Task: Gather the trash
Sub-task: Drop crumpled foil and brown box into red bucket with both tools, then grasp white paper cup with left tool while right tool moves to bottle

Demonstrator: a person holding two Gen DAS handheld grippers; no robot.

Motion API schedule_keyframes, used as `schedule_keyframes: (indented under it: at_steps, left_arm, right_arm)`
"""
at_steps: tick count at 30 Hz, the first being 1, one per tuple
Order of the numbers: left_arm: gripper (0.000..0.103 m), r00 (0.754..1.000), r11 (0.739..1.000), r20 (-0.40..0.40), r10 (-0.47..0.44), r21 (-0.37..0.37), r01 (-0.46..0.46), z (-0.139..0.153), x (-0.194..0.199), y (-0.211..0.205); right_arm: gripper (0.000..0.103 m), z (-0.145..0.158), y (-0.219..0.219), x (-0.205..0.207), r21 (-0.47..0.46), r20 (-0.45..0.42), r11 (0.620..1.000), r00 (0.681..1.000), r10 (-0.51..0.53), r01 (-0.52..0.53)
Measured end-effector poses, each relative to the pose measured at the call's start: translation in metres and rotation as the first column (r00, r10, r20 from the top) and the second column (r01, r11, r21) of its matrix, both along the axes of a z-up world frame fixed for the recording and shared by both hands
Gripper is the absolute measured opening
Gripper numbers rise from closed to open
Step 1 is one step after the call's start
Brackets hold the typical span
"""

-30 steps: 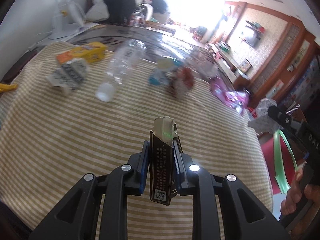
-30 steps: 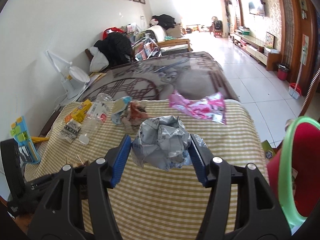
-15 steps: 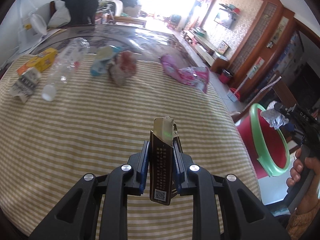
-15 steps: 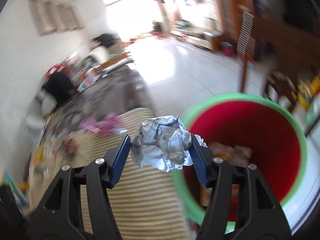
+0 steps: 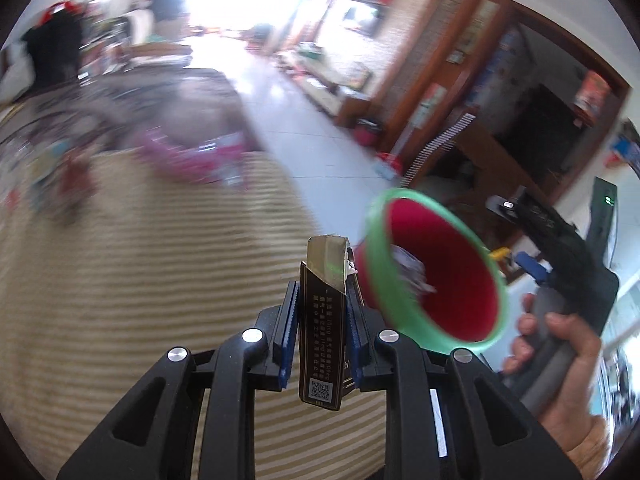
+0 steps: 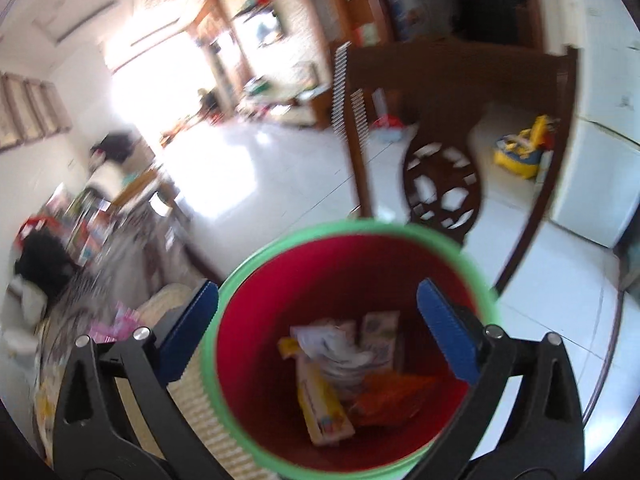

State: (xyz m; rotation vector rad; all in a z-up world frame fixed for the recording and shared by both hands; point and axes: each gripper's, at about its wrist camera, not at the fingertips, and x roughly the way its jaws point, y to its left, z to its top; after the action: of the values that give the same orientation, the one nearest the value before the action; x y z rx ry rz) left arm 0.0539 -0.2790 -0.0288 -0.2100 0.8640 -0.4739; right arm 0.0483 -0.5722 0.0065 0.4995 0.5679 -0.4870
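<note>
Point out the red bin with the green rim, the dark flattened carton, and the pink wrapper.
red bin (image 6: 460,240): right wrist view, green rim.
dark flattened carton (image 5: 322,344): left wrist view, printed face.
pink wrapper (image 5: 196,158): left wrist view, blurred middle.

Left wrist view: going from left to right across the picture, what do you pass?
Pink wrapper on the striped tablecloth → dark carton pinched in the left gripper → red bin with green rim → hand holding the right gripper.

Red bin (image 6: 280,280) with a green rim; surface (image 5: 140,280) cloth striped tan and cream; dark brown carton (image 5: 322,320) — gold flap; blue pads (image 6: 444,328) — black claw arms.
</note>
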Motion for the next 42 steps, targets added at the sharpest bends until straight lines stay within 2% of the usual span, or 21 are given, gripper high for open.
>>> schedule_keyframes:
  at_steps: [6,11,13,14,16,18,20,23,26,30,35,38,42]
  left_arm:
    - [0.019,0.995,0.995,-0.002,-0.096,-0.03,0.096,0.003,0.016,-0.057]
    - [0.021,0.984,0.984,0.008,-0.178,-0.012,0.178,0.01,0.031,-0.099]
    - [0.052,0.98,0.98,-0.004,-0.198,0.013,0.198,0.009,0.035,-0.11]
    - [0.064,0.982,0.982,0.002,-0.187,0.01,0.187,0.012,0.032,-0.11]
    - [0.063,0.986,0.986,0.033,-0.164,-0.027,0.165,0.015,0.024,-0.097]
    - [0.063,0.989,0.99,0.017,-0.144,-0.01,0.144,0.012,0.019,-0.079]
    - [0.063,0.995,0.994,0.004,-0.103,-0.03,0.103,0.009,0.014,-0.056]
    - [0.063,1.0,0.999,-0.027,0.009,-0.033,-0.01,-0.001,0.007,0.0]
    - [0.063,0.992,0.993,-0.049,0.114,-0.015,-0.115,-0.011,0.003,0.046]
    - [0.063,0.962,0.964,-0.064,0.264,0.035,-0.262,-0.026,-0.004,0.117]
    - [0.063,0.91,0.909,-0.057,0.411,0.107,-0.403,-0.034,-0.011,0.195]
    - [0.063,0.86,0.859,-0.061,0.507,0.125,-0.497,-0.033,-0.016,0.25]
    - [0.063,0.769,0.768,-0.042,0.638,0.112,-0.631,-0.024,-0.024,0.324]
  right_arm:
    - [0.098,0.002,-0.029,-0.021,0.054,0.055,0.987,0.986,-0.155,0.152]
    - [0.098,0.002,-0.039,-0.026,0.057,0.07,0.975,0.973,-0.219,0.215]
    - [0.098,0.001,-0.038,-0.024,0.056,0.067,0.977,0.976,-0.21,0.206]
    - [0.098,0.002,-0.035,-0.023,0.05,0.064,0.979,0.978,-0.201,0.198]
    - [0.098,0.003,-0.03,-0.017,0.022,0.051,0.985,0.984,-0.172,0.171]
    - [0.098,0.004,-0.025,-0.013,0.003,0.05,0.988,0.987,-0.154,0.154]
    - [0.098,0.005,-0.02,-0.01,-0.004,0.051,0.991,0.989,-0.136,0.136]
    - [0.098,0.006,-0.009,-0.005,-0.002,0.057,0.995,0.994,-0.097,0.097]
    - [0.098,0.008,0.003,0.001,-0.012,0.049,0.998,0.997,-0.061,0.062]
    - [0.098,0.008,0.026,0.013,-0.019,0.03,1.0,1.0,0.005,-0.004]
    - [0.098,0.011,0.057,0.028,-0.059,0.007,0.995,0.996,0.085,-0.085]
    - [0.098,0.01,0.077,0.037,-0.071,-0.017,0.989,0.991,0.132,-0.132]
    - [0.098,0.009,0.106,0.05,-0.09,-0.04,0.976,0.98,0.195,-0.198]
